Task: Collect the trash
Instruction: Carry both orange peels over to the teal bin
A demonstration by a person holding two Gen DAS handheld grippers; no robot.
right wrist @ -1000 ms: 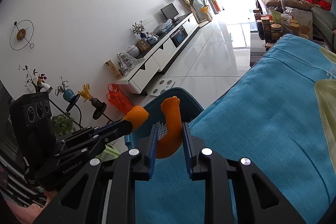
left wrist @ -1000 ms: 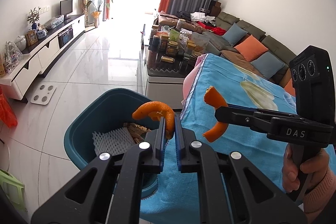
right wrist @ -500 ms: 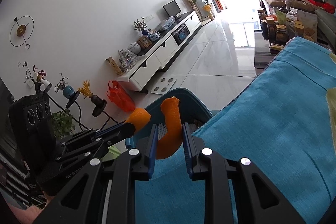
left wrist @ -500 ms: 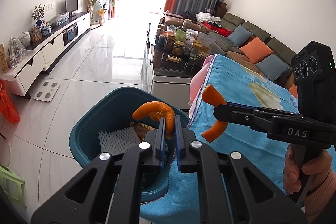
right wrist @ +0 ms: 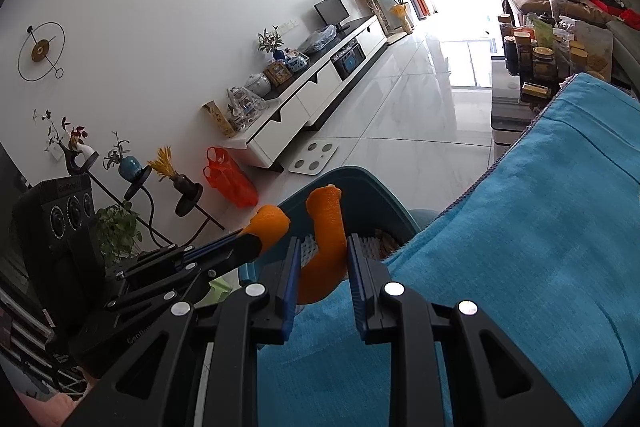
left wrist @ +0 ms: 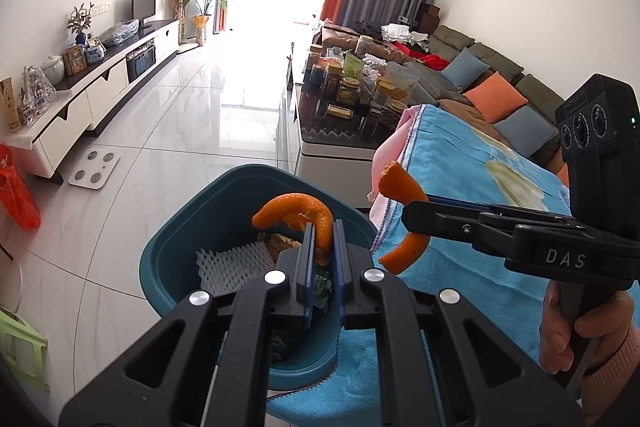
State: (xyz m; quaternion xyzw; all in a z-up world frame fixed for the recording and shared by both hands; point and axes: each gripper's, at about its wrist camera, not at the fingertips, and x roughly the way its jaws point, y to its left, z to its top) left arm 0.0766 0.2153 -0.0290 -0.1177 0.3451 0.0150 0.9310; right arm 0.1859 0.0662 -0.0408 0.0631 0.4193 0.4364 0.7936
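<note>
The left claw [left wrist: 322,247] is clamped on a curled strip of orange peel [left wrist: 298,213], its blue-lined fingers pressed together on the strip's lower end while the rest arches up and off to the claw's left. Directly below and just ahead of this claw sits a teal plastic bin [left wrist: 224,211] on the floor, holding a white foam fruit net [left wrist: 232,261] and some brownish scraps. Just to the claw's right the edge of a worktop covered by a bright blue towel [left wrist: 460,279] butts against the bin.

The right claw [right wrist: 322,265] is closed on a second, thicker piece of curved orange peel [right wrist: 326,247], which stands upright between its pads over the near edge of the blue towel [right wrist: 520,227], with the teal bin [right wrist: 360,183] just beyond its tips. From the left wrist view this claw [left wrist: 404,215] reaches in from the right, peel [left wrist: 402,215] hooked above and below its tip, gripped by a person's hand [left wrist: 576,331] in a pink sleeve.

Farther ahead of both claws lie a glossy white tiled floor [left wrist: 180,131], a white bathroom scale [left wrist: 94,169], a dark coffee table crowded with jars [left wrist: 352,99], and a long white media cabinet [left wrist: 108,75].
</note>
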